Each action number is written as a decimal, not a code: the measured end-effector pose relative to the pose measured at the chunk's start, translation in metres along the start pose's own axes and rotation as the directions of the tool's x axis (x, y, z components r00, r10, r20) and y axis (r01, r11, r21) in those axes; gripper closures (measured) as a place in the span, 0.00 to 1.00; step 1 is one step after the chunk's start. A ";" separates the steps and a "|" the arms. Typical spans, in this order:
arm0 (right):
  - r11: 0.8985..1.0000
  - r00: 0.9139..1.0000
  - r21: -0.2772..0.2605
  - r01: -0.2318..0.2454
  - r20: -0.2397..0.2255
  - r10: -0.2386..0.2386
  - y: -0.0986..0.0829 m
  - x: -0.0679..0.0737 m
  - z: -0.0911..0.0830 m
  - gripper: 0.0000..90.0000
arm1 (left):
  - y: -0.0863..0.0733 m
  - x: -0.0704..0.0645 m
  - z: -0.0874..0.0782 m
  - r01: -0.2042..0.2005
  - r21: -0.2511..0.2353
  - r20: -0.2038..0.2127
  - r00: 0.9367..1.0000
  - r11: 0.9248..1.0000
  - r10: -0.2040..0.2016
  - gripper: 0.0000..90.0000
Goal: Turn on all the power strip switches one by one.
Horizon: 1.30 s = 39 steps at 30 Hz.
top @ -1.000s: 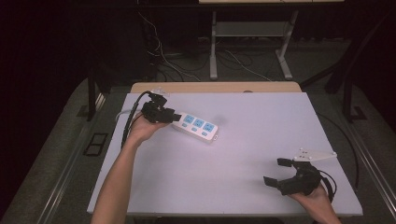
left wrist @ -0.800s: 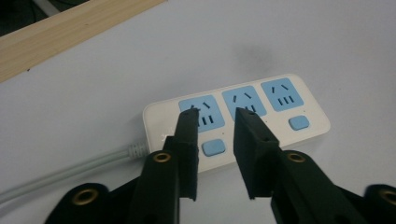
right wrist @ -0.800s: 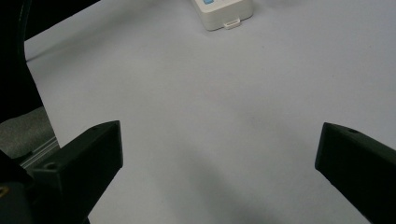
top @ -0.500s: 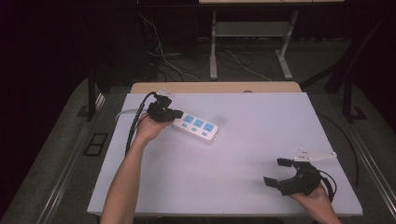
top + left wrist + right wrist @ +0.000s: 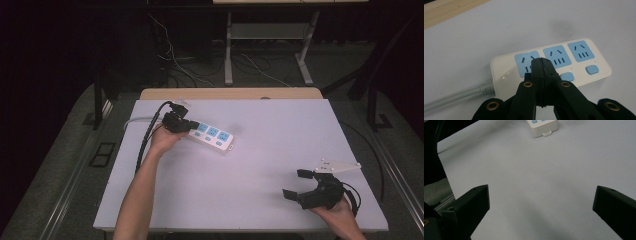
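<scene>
White power strip (image 5: 212, 136) w/ three blue sockets lies flat on the white table (image 5: 260, 150), in the far-left part, long axis running from upper left to lower right in the high view; its grey cord (image 5: 142, 120) leaves the left end & goes toward the table's left edge. Left gripper (image 5: 187, 125) sits at the strip's cord end, held by the person's left hand (image 5: 162, 140), forearm coming up from the bottom of the high view; a black cable (image 5: 150, 135) trails from it off to the left. In the left gripper view the jaws are pressed tight together, no gap, nothing between them, tips (image 5: 541, 66) over the strip (image 5: 551, 66) at the socket nearest the cord (image 5: 451, 96), between that first blue socket & the second; can't tell if the tips touch the plastic or hang just above it. Two blue rocker switches show below the 2nd & 3rd sockets; the one under the 1st socket is hidden by the jaws. Right gripper (image 5: 295, 185) is well apart from the strip, near the table's front-right corner, in the person's right hand (image 5: 337, 215), grey three-cornered plate (image 5: 337, 166) on top. Its jaws are spread wide, empty; in the right gripper view they frame bare table (image 5: 536, 182), w/ the strip's far end (image 5: 543, 127) at the top edge. Wooden strip (image 5: 230, 93) runs along the table's far edge.
</scene>
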State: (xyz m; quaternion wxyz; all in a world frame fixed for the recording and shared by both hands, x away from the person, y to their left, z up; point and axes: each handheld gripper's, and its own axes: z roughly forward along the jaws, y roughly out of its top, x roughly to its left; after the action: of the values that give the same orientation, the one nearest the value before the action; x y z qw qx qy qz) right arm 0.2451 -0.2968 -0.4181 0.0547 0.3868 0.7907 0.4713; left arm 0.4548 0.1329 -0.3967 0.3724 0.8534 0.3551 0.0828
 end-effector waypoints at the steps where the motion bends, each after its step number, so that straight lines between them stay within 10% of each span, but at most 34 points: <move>1: 1.000 1.000 -0.001 0.001 0.000 -0.001 0.000 0.000 0.000 0.01 | 0.000 0.000 0.002 0.000 0.002 0.001 1.000 1.000 0.000 0.99; 39: 1.000 1.000 0.000 0.010 0.002 -0.010 0.000 0.000 -0.002 0.01 | -0.007 -0.002 0.016 -0.018 0.079 -0.013 1.000 0.997 0.020 1.00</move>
State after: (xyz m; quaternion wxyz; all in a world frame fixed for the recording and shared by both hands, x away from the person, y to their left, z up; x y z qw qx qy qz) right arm 0.2444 -0.2980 -0.4173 0.0578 0.3834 0.7925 0.4708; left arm 0.4563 0.1255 -0.4130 0.3354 0.8702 0.3524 0.0780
